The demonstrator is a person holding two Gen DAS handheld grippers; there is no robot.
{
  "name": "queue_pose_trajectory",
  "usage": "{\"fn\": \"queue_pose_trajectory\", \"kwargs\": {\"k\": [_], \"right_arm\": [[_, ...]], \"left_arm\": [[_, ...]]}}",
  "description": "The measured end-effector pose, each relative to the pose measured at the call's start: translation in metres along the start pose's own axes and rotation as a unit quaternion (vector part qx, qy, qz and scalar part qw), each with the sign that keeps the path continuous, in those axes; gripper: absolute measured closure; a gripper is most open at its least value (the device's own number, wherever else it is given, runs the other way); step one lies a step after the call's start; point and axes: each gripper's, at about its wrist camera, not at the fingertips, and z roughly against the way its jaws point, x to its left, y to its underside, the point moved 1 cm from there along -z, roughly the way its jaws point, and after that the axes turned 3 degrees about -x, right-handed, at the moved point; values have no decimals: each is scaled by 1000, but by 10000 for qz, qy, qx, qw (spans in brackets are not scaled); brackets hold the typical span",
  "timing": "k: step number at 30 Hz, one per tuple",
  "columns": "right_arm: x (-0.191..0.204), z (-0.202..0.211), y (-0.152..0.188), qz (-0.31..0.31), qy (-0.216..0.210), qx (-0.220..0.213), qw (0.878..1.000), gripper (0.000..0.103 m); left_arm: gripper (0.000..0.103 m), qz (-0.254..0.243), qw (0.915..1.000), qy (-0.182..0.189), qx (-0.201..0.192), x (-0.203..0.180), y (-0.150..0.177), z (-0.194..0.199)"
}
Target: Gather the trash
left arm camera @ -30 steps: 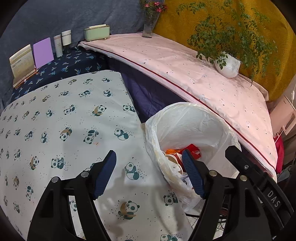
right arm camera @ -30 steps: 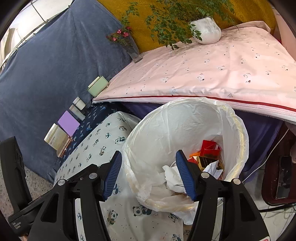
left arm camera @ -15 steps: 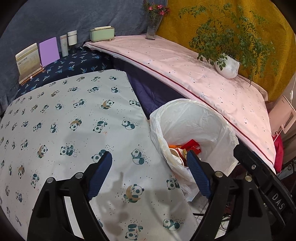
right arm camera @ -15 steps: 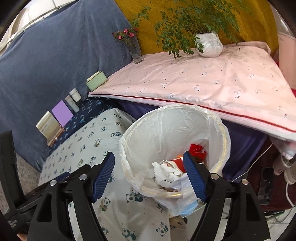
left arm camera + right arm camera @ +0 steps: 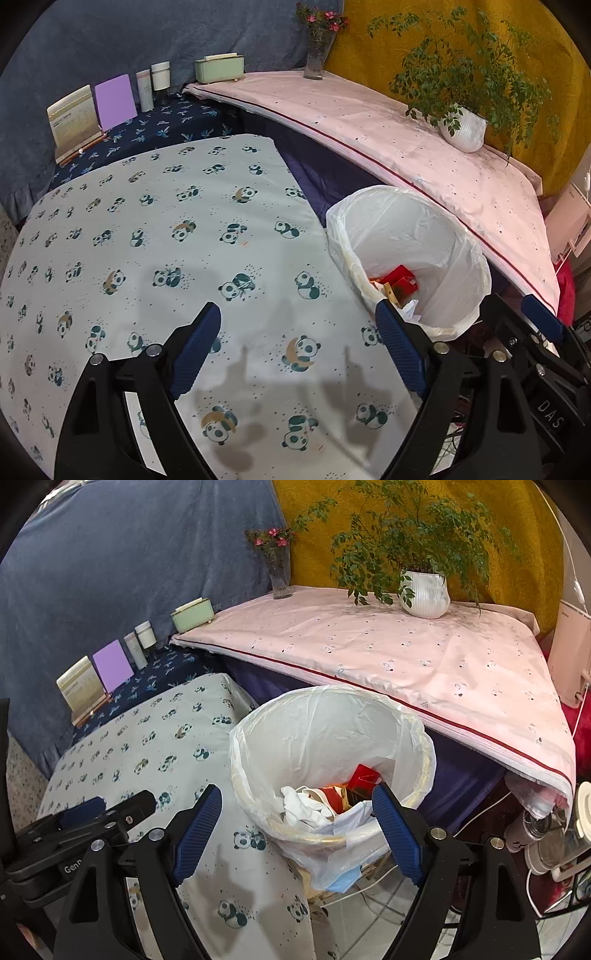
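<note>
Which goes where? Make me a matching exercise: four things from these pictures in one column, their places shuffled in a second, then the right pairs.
Things
1. potted plant
2. red carton
3. purple card
4. left tool

Places
A. inside the lined trash bin
B. above the panda-print cloth
C. on the pink cloth
D. propped against the blue backdrop

Pairs: 1-C, 2-A, 3-D, 4-B

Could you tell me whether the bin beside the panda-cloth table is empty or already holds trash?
Partly filled: the bin holds crumpled white paper and red packaging at its bottom, well below the rim.
</note>
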Motion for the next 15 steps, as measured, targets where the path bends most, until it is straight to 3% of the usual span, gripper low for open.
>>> {"fn": "queue_pose_trajectory", "kwargs": {"k": [4, 12, 15], "right_arm": [[3, 5, 6, 134, 62, 49, 9999, 20], [6, 14, 17, 293, 173, 168, 9993, 19], [6, 17, 20, 321, 212, 189, 9991, 15]], "left_arm": [[14, -93, 9998, -143, -43, 2, 7, 6], [13, -185, 9995, -242, -3, 3, 21, 14], [12, -188, 9995, -273, 11, 3, 25, 17]]}}
